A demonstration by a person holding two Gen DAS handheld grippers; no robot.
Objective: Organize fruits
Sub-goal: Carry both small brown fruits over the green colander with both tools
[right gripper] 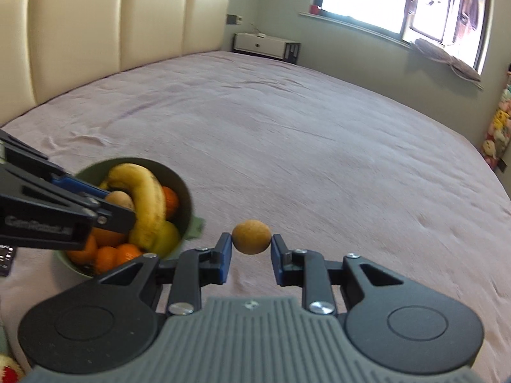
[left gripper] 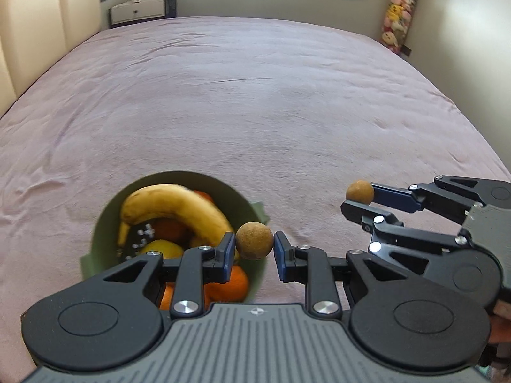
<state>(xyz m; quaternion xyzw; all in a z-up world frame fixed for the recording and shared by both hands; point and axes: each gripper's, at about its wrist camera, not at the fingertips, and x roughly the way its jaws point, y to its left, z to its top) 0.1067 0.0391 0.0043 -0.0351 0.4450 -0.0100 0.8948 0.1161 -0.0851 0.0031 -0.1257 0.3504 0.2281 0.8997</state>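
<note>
Left gripper (left gripper: 255, 245) clamped on a small brown round fruit (left gripper: 254, 240); right gripper (right gripper: 251, 245) clamped on a second brown fruit (right gripper: 251, 236). Both up off the pink bedspread (left gripper: 255, 111), beside the green bowl (left gripper: 102, 223) with banana (left gripper: 179, 210) and oranges (right gripper: 105, 255). Risk: round, pinched at the fingertips only, could roll out mid-carry. Bowl blurred, near rim hidden behind gripper bodies; fruit type unclear.

The round sage-green bowl (left gripper: 105, 223) is motion-blurred, its near rim hidden behind the black left gripper (left gripper: 254, 249), and some dark white-marked thing inside is unreadable. In the right wrist view the oranges (right gripper: 107, 257) are partly covered, and the hanging soft toys (right gripper: 498, 127) are cut off
</note>
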